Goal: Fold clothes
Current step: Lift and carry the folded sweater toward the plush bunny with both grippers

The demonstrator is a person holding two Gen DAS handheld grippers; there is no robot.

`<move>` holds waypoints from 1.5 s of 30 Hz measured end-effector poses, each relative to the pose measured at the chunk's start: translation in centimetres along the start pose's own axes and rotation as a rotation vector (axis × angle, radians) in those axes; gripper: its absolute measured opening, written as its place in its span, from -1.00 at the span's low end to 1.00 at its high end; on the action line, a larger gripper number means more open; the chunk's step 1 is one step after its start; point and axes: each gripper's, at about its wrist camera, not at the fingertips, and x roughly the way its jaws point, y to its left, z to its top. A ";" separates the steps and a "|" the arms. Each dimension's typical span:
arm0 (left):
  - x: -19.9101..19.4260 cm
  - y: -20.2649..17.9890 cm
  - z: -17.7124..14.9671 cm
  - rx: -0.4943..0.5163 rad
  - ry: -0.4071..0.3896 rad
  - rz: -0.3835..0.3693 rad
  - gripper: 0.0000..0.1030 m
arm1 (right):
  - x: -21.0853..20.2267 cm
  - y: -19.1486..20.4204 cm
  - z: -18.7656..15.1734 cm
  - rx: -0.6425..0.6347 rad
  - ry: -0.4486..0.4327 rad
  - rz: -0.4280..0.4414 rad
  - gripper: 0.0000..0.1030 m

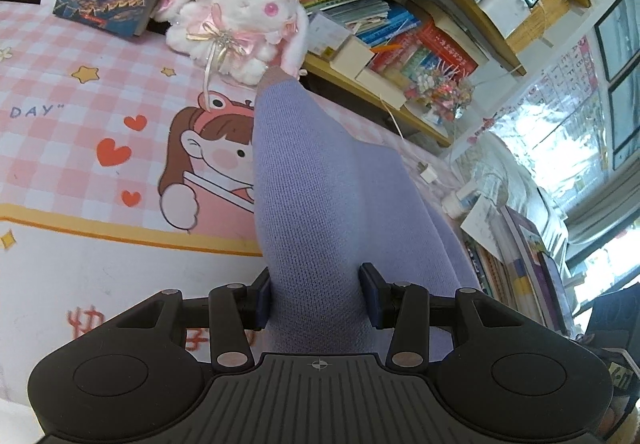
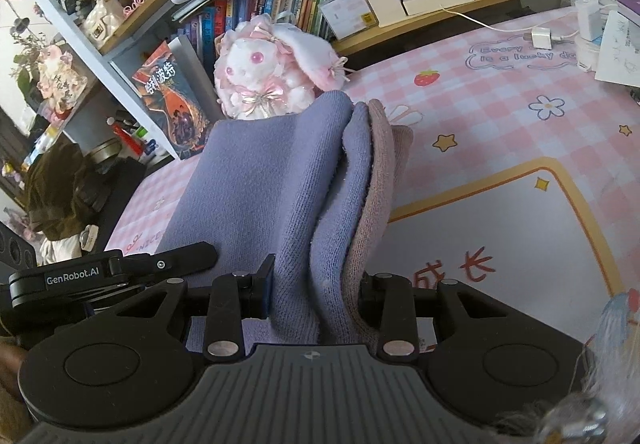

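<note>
Lavender knit garment — soft, limp, several layers bunched — lies over your pink checked tabletop near the plush bunny, with left gripper and right gripper each clamped on its near edge — keep hold there.

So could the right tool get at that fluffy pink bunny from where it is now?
Probably not straight away. The right tool seems closed on the folded purple garment, which fills the path ahead to the plush bunny by the books. It would likely have to let go first, or swing around the cloth.
</note>
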 end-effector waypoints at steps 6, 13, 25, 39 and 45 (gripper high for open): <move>-1.7 3.0 1.1 -0.003 0.011 -0.014 -0.17 | 1.5 3.6 -0.9 -0.003 -0.003 -0.020 -0.38; -3.9 6.9 2.4 -0.014 0.016 -0.034 -0.17 | 3.7 8.3 -2.0 -0.014 -0.002 -0.034 -0.38; -7.7 13.0 4.1 -0.016 -0.007 -0.045 -0.17 | 7.1 15.1 -3.4 -0.055 -0.016 -0.044 -0.38; -9.3 18.5 6.5 -0.085 -0.054 -0.051 -0.17 | 11.5 20.6 -2.9 -0.134 -0.007 -0.038 -0.38; -7.0 19.9 9.6 -0.087 -0.068 -0.056 -0.17 | 14.6 21.2 0.1 -0.168 -0.011 -0.055 -0.38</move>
